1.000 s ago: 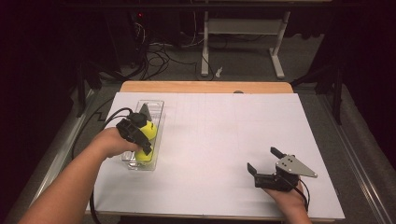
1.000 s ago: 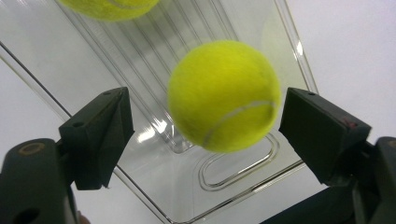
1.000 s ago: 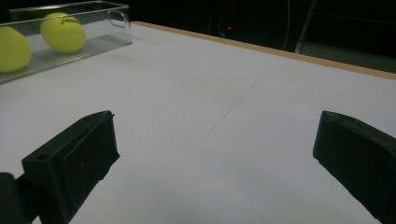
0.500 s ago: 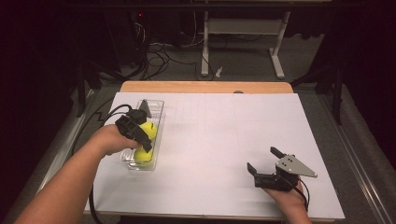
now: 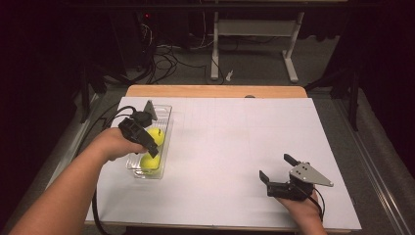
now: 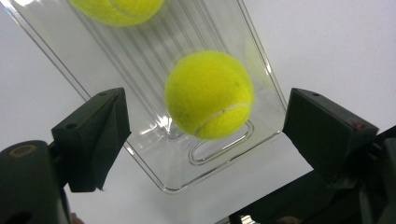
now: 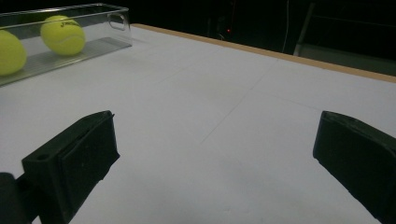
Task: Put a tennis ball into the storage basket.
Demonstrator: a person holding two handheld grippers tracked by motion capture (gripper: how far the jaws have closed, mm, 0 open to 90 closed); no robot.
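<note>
Dark room beyond, cables and grey stand legs lying on the floor past the far edge. Matte white sheet covering the wooden table, faint grid lines showing. Clear plastic tray, long and ribbed, with a cut-out handle, sitting at the left side. Holding two fuzzy yellow tennis balls: near ball resting by the handle end, far ball just beyond it. Left gripper hovering over the tray, jaws having just been opening, standing apart to either side of the near ball, pads not pressing it. Right gripper resting at the near right on bare sheet, jaws spread wide, gripping nothing.
</note>
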